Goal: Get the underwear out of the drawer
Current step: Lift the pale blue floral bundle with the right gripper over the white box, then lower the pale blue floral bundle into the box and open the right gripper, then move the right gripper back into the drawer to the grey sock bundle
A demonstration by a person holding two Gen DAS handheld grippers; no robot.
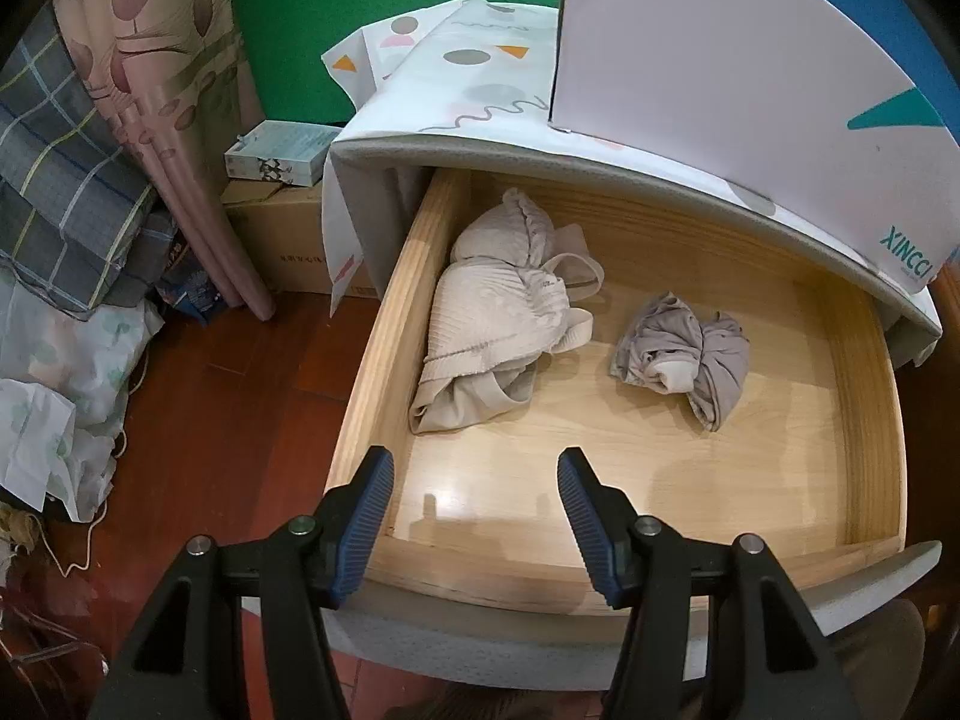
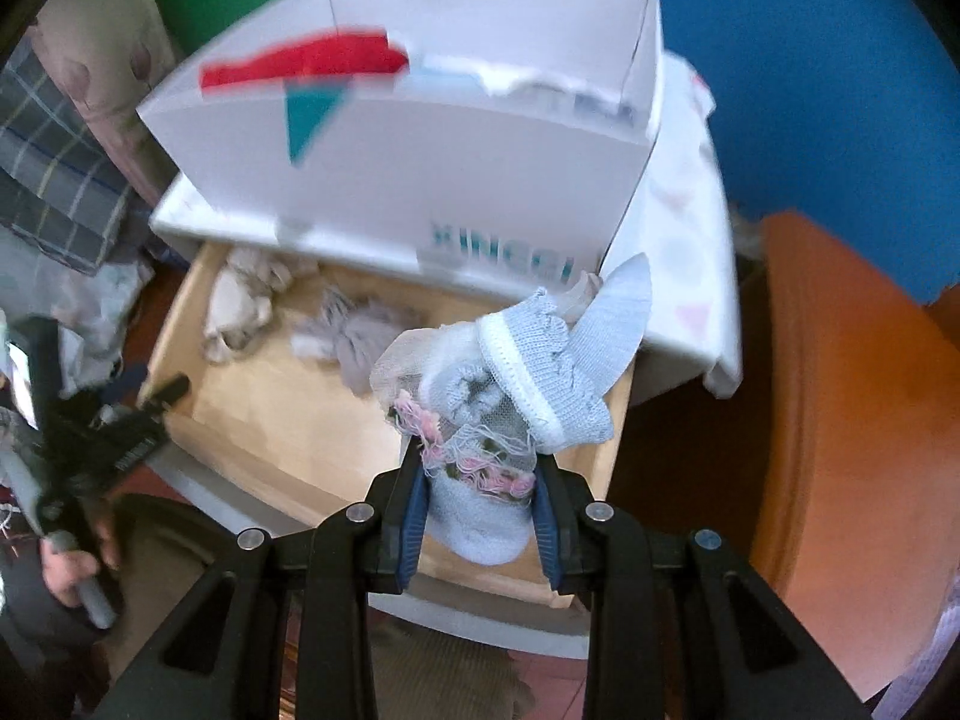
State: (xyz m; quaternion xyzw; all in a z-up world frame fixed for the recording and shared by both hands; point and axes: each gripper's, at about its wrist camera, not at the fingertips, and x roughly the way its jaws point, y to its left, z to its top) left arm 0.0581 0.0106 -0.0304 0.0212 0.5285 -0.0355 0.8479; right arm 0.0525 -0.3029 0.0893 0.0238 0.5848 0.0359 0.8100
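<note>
Right gripper (image 2: 480, 498) fingers clench one blue garment (image 2: 516, 372), left gripper (image 1: 477, 468) spread; seemingly two bundles remain in drawer (image 1: 384, 324).

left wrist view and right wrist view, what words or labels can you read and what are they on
"XINCCI": teal print on the white box above the drawer; smaller print beneath it is unreadable.
Same word in the right wrist view, blurred.
Cardboard box: dark print, too small to read.
Small carton: print too small.
</note>
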